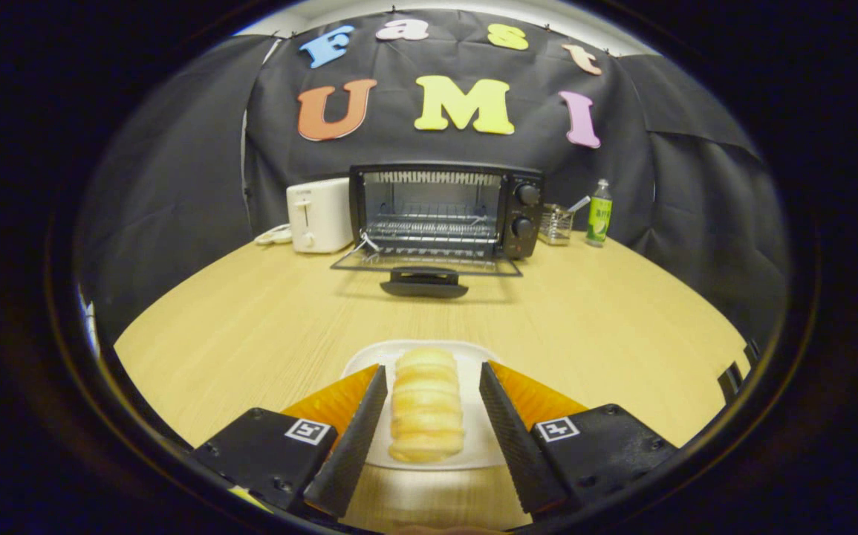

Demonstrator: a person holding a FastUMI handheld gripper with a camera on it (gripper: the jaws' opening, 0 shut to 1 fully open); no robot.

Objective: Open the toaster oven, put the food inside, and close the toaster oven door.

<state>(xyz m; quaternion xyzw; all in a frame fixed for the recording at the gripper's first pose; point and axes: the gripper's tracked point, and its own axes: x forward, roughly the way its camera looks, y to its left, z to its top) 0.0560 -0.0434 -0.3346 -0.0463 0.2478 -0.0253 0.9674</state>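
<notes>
1. Jaws (432, 416) of mine stand apart at the bottom centre of the frame, one finger on each side of the bread roll (426, 405), with a visible gap on both sides, so nothing is gripped yet.
2. That ridged, pale roll lies lengthwise on a white plate (473, 357) on the wooden surface (250, 327), low in the frame.
3. Up at the centre of the frame, the toaster oven (447, 210) has its door (426, 264) already folded down flat, rack showing inside (so the opening step looks done).
4. I judge the roll light, soft and easily crushed; I would close gently across its middle, on the long flanks, with just enough squeeze to lift.
5. Beside the oven stand a white toaster (319, 215) at its left, and a wire basket (555, 224) and a green bottle (599, 212) at its right.
</notes>
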